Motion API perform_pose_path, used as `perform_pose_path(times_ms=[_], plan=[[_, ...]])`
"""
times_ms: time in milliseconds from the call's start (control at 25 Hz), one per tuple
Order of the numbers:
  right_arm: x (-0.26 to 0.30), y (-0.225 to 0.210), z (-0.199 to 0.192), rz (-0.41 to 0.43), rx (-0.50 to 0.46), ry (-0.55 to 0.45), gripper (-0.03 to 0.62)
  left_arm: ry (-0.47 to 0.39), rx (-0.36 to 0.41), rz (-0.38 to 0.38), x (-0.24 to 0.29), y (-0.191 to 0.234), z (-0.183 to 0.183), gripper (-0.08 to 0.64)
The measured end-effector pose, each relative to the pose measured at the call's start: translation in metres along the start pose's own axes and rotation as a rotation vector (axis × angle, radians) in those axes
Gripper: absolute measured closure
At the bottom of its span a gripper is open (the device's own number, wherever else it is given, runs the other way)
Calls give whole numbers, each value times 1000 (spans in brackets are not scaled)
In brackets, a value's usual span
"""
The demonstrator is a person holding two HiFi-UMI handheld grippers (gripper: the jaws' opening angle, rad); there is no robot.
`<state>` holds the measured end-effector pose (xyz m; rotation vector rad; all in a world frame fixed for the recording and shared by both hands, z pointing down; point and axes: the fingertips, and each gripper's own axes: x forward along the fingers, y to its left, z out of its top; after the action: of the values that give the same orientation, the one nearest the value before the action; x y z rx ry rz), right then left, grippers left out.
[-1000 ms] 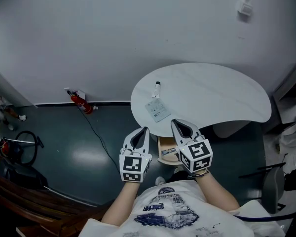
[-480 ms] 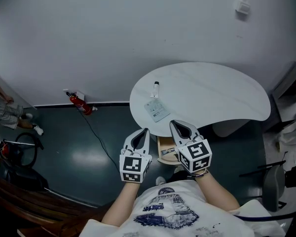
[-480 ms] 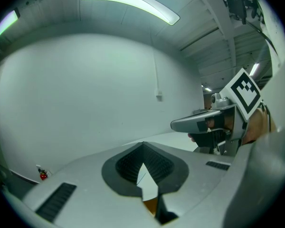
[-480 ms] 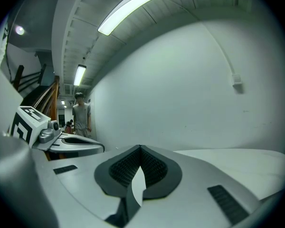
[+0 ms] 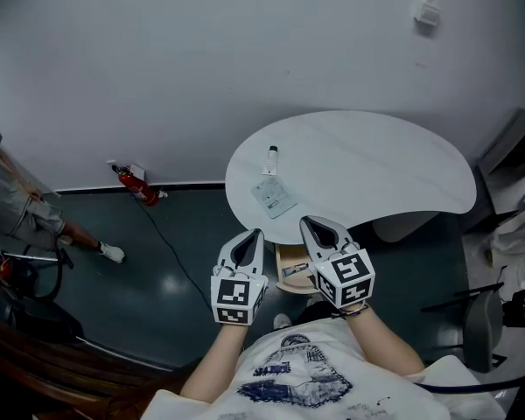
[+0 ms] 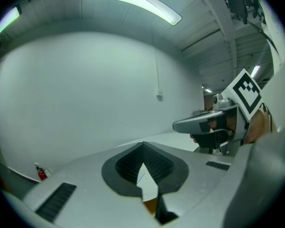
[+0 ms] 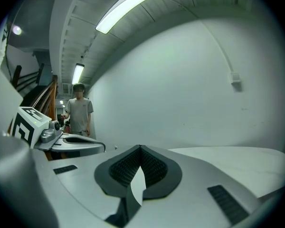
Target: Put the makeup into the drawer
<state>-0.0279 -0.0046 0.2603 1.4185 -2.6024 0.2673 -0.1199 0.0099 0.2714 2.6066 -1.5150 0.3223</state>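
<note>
**Head view:** The makeup is seen on the near left part of the white table (image 5: 394, 169). It consists of a small bottle (image 5: 272, 157) and, near it, a flat packet (image 5: 274, 196), and neither is touched. The wooden drawer (image 5: 290, 263) is seen pulled out under the table's near edge, partly hidden by the tools. From here, the flat packet is judged likely to be pushed across the smooth top rather than lifted if the jaws are brought in too high. The bottle could be knocked and sent off the rim by a careless reach. The left tool (image 5: 255, 234) and the right tool (image 5: 310, 224) are held side by side before the chest. The forearms are drawn in, and the tips are aimed at the table and dipped slightly.

**Left gripper view:** The pads are seen pressed together with nothing between them. The right tool is seen alongside.

**Right gripper view:** The jaws are likewise closed on nothing. A bystander (image 7: 79, 112) is seen standing farther down the room.
</note>
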Motion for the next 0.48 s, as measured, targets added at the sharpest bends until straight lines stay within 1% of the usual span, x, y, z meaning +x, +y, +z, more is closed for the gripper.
perform_pose_path(times_ms=[240,480], plan=[[2,-16,-6,-13,15,22,572,15,-19,-2,15,-1,-5,514],[19,-42,-17,-4,42,53,572,46,-41,16,46,6,-13,514]])
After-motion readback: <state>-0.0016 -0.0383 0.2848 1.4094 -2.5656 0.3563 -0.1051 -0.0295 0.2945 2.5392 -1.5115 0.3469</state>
